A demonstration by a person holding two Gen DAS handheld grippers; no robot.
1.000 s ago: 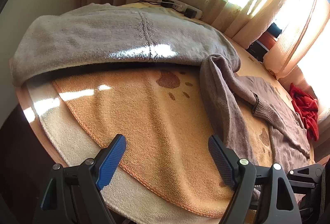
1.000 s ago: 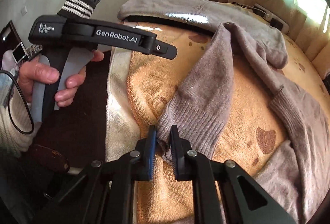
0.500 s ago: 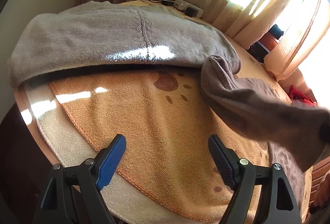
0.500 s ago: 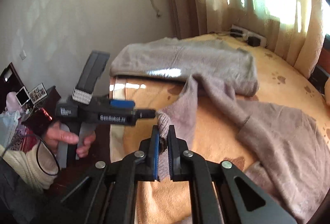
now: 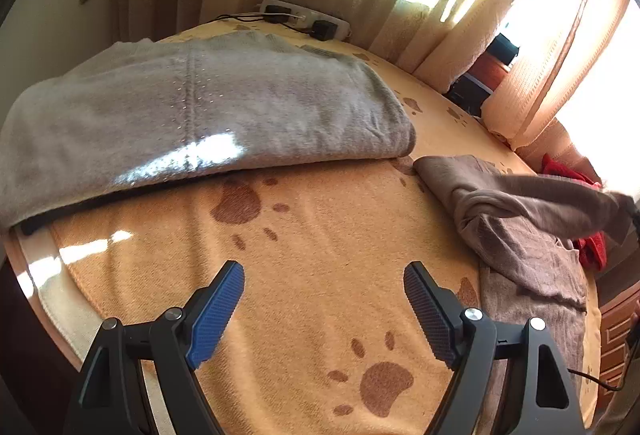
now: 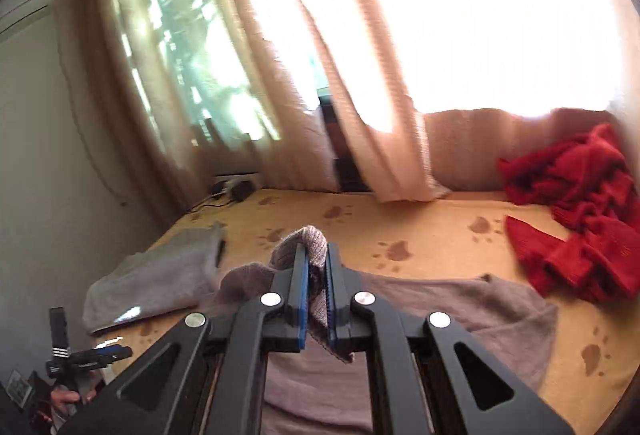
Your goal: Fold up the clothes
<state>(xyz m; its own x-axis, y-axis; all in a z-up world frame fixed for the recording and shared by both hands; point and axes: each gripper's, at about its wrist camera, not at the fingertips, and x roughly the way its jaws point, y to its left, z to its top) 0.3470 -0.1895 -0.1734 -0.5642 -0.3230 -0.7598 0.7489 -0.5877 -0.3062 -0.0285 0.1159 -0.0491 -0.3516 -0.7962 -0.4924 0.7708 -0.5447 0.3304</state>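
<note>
Sleeve cuff (image 6: 314, 247) of the brown sweater (image 5: 532, 259) is held clamped in the right gripper (image 6: 316, 295) above the bed's right edge, the left gripper (image 5: 322, 309) is held apart and empty, and laying the sleeve across the body is judged next

Lifted sleeve of the taupe knit sweater (image 5: 560, 207) is motion-blurred and runs off the right edge in left wrist view, covering part of the crumpled red knit garment (image 5: 588, 247). Window area (image 6: 500, 15) in right wrist view is blown out, nothing readable. Person's hand (image 6: 68, 397) is cut at the bottom-left edge, too small for detail.
</note>
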